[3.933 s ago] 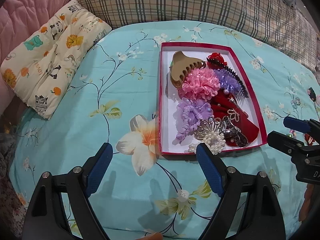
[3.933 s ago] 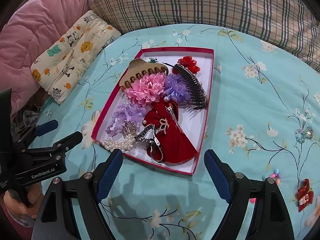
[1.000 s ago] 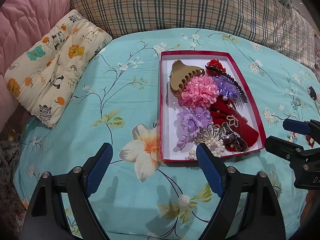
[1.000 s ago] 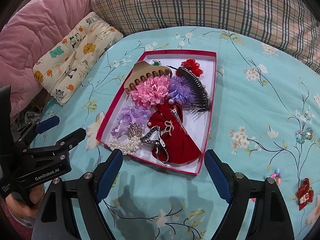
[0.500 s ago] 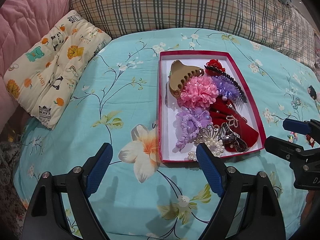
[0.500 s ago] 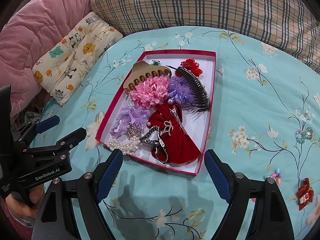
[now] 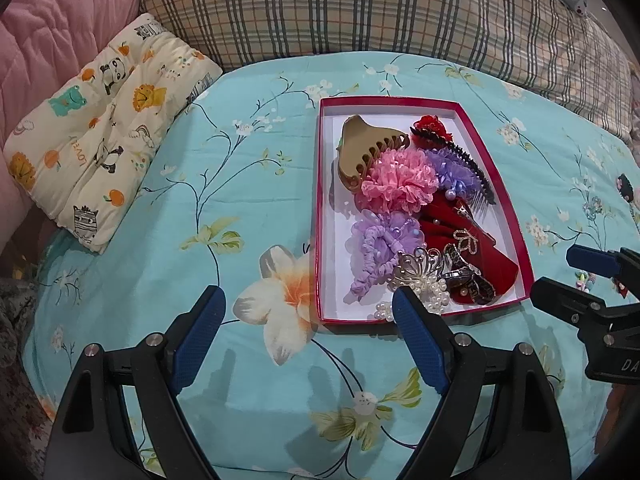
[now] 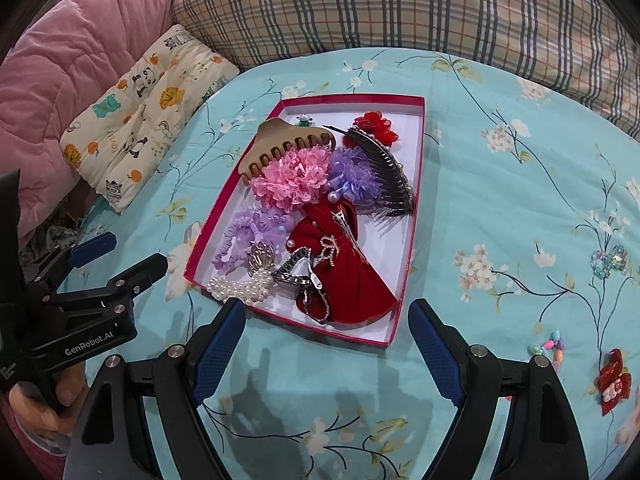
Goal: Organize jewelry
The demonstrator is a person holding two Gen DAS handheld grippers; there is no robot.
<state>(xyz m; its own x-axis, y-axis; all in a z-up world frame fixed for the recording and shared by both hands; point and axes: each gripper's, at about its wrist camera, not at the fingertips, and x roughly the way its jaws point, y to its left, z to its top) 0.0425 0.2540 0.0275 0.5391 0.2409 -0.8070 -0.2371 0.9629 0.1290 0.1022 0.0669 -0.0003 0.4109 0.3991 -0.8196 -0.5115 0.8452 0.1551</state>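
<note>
- Box (image 7: 520, 216), red rim, white inside, sat on the teal floral sheet (image 7: 248, 208), ahead of both your grippers.
- Your left gripper (image 7: 308, 312) hung above the sheet just short of the box's near edge, jaws spread wide, nothing between them; its right fingertip overlapped the pearls in the left wrist view, contact unclear.
- Your right gripper (image 8: 326, 322) also hung over the box's near edge, jaws spread wide, empty.
- In the box, far end: tan claw clip (image 8: 280, 142), small green piece (image 8: 304, 121) behind it, red flower clip (image 8: 376, 126), black comb (image 8: 388, 176).
- Middle: pink scrunchie (image 8: 288, 178) touching the claw clip, purple flower (image 8: 354, 176) beside it, against the comb.
- Near end: lilac scrunchie (image 8: 244, 236), silver butterfly clip (image 8: 262, 256), pearls (image 8: 236, 290), red velvet bow (image 8: 348, 276) with metal clips lying on it.
- Loose on the sheet, right of the box, well apart from it: sequin bow (image 8: 608, 260), pastel bead piece (image 8: 552, 346), red clip (image 8: 614, 380).
- Your hand (image 8: 36, 404) showed at the lower left of the right wrist view, holding the left gripper's handle.
- Behind the sheet: plaid pillow (image 7: 360, 12), animal-print cushion (image 7: 100, 120), pink quilt (image 7: 52, 20).
</note>
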